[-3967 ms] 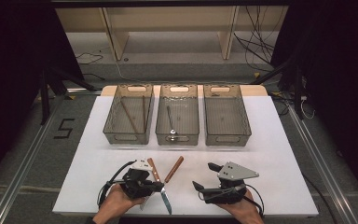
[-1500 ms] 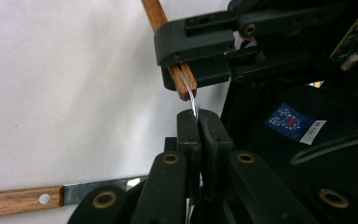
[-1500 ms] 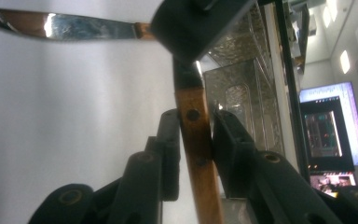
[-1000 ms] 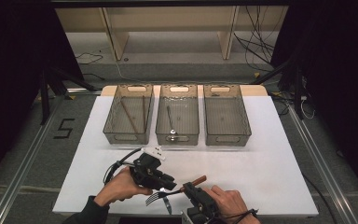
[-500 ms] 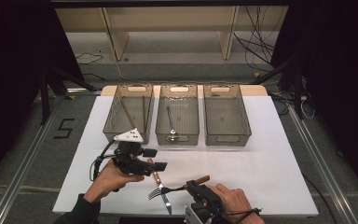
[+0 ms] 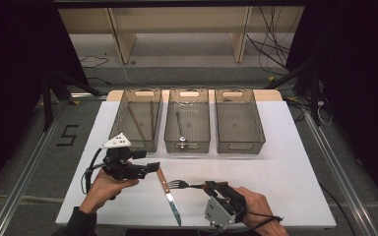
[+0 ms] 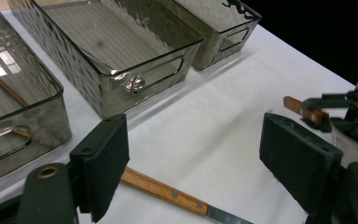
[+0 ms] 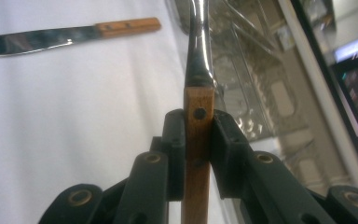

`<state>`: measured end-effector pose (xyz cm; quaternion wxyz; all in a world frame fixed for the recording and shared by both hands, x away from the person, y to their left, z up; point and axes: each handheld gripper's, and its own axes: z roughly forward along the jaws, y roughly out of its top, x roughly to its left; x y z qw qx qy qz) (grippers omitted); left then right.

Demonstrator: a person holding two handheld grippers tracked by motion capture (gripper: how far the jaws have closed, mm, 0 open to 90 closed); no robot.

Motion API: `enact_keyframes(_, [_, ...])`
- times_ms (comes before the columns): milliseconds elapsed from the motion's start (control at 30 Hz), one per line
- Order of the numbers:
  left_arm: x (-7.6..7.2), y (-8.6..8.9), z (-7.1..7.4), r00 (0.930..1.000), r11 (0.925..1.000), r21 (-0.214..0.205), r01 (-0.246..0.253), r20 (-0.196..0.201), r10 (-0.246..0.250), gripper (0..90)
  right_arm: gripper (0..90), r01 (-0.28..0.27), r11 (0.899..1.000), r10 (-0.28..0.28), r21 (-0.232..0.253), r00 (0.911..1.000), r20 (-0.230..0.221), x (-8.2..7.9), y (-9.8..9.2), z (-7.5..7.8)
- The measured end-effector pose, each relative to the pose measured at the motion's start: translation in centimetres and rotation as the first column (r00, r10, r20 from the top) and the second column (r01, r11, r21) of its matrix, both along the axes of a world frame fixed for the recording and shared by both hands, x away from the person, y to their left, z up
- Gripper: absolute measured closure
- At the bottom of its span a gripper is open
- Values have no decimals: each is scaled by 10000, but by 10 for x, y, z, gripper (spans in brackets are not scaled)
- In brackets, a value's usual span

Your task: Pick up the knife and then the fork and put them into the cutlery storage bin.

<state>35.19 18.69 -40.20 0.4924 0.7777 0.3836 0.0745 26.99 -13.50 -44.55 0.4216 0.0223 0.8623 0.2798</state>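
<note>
- Fork (image 6: 189,185) is clamped by its wooden handle in the right gripper (image 6: 216,189), held low over the white table (image 6: 285,162), near the front edge.
- Judged light, stiff, metal neck slippery; the handle is the better hold.
- Long axis roughly level; tines point toward the knife (image 6: 169,195), probably clear of it.
- Left gripper (image 6: 150,167): jaws just opened wide, nothing between them.

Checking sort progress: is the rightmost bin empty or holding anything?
Empty. High view shows the rightmost bin with a bare floor, while the middle bin holds a utensil.

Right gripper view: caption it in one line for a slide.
Right hand-held gripper clamps a wooden-handled steel fork; wooden-handled knife lies on white table.
</note>
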Motion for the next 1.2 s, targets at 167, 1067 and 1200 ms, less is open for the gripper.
enact_keyframes(167, [-6,-1,-12,9998,10000,-53,13,184,-12,219,772,869,9861,-690,1416,9895,-1270,19,-11,15])
enact_keyframes(1067, [-32,7,-64,9898,9966,-121,-809,1170,818,199,772,5507,6868,-1648,4743,7536,-6364,152,-62,72])
enact_keyframes(1200, [-33,9,-65,9883,9963,-169,-846,1261,860,196,771,5994,6421,-1781,4779,7230,-6675,169,-68,76])
